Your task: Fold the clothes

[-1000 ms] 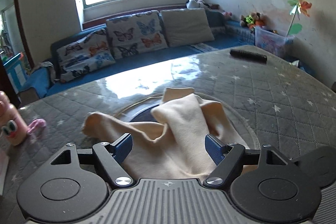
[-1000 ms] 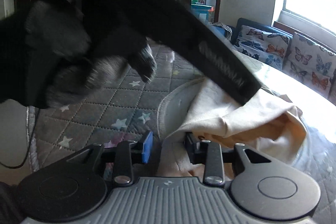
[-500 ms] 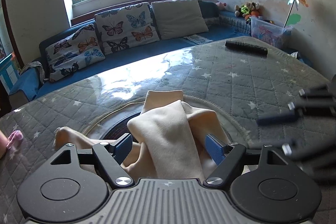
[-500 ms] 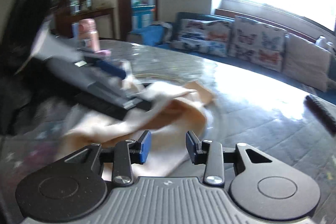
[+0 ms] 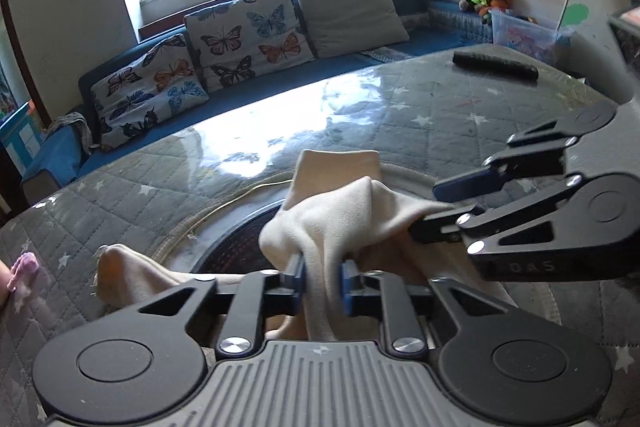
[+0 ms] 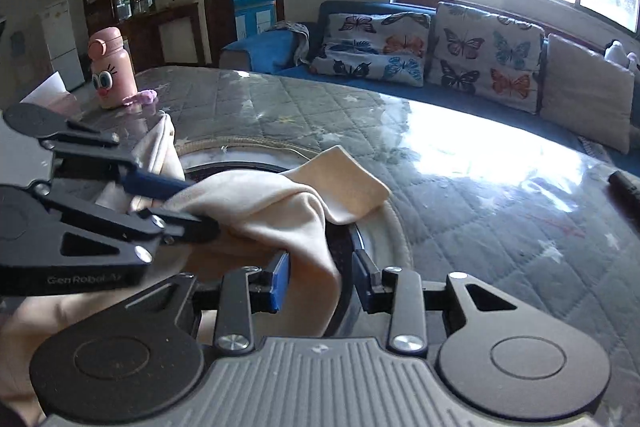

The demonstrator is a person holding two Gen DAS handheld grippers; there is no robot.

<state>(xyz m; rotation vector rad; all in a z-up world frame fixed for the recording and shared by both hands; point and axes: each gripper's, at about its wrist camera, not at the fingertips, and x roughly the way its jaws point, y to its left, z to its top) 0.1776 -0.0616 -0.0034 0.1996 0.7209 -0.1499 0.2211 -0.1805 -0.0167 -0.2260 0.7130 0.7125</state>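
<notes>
The cream fabric garment (image 5: 340, 211) is bunched on the grey quilted star-patterned desk (image 5: 460, 115), over a round inset; a black remote (image 5: 494, 65) is placed behind it, well apart.

The cream garment (image 5: 344, 211) hides part of the dark round inset (image 5: 236, 247); its lower folds vanish behind both gripper bodies

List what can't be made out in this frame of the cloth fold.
- Cloth: its near part is hidden by the left gripper body in the left wrist view, so garment type is unclear.
- Right gripper: in its own view the cloth drapes between the fingers, hiding any contact.
- Dark disc under the cloth: mostly covered.
- Remote: cut off by the right wrist view's edge.
</notes>
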